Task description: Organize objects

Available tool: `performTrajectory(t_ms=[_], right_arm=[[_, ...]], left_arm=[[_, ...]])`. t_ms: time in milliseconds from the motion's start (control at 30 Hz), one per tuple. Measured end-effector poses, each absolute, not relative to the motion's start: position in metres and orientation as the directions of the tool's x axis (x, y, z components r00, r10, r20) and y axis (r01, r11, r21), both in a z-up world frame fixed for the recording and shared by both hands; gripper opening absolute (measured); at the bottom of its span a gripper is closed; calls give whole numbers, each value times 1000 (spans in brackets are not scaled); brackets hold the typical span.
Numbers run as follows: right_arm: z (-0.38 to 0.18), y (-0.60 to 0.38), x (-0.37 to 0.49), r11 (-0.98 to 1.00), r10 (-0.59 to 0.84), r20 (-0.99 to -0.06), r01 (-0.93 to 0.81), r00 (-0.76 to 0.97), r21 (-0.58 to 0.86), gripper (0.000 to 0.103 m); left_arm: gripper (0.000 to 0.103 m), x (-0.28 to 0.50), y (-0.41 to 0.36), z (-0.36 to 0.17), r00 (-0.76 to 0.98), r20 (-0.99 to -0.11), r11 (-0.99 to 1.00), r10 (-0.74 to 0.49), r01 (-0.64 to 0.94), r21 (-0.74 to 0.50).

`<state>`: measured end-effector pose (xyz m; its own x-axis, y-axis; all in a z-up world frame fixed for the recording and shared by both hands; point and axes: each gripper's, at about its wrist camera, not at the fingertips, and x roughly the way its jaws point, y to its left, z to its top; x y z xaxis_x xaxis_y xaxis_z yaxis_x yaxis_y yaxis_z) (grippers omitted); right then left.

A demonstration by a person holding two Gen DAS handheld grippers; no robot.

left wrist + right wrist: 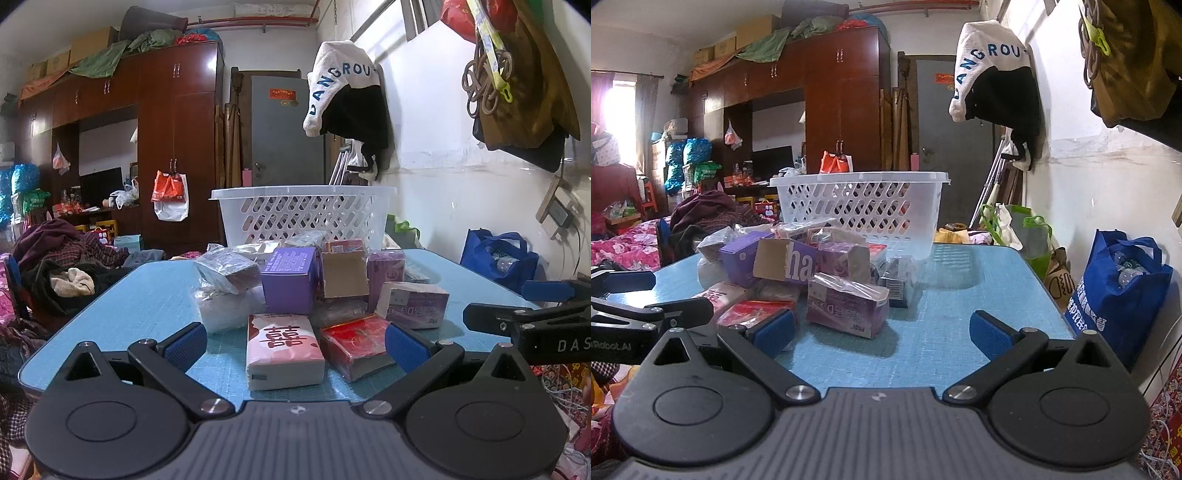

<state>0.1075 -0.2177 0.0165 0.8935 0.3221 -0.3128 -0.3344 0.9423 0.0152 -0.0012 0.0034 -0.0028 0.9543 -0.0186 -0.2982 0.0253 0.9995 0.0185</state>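
A heap of small boxes and packets lies on the blue table (147, 302). In the left wrist view a pink-and-white tissue pack (282, 350) and a red box (354, 343) lie nearest, with a purple box (290, 278) and a wrapped purple-white box (413, 302) behind. A white lattice basket (303, 214) stands at the table's far end. My left gripper (295, 345) is open and empty, just short of the tissue pack. My right gripper (882, 330) is open and empty over bare table (942, 295), right of the wrapped purple box (847, 304). The basket (860, 206) stands beyond.
The other gripper shows at the right edge of the left wrist view (532, 321) and at the left edge of the right wrist view (635, 317). A blue bag (1123, 291) stands by the wall at right. Clothes (59, 266) lie piled to the left.
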Motion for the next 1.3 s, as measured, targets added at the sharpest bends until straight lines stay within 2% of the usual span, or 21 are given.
performTrajectory(t_ms=[1300], right_arm=[[16, -219, 110, 944, 320, -322, -329, 891, 27, 103]], left_arm=[[103, -4, 6, -2, 958, -280, 998, -53, 60, 14]])
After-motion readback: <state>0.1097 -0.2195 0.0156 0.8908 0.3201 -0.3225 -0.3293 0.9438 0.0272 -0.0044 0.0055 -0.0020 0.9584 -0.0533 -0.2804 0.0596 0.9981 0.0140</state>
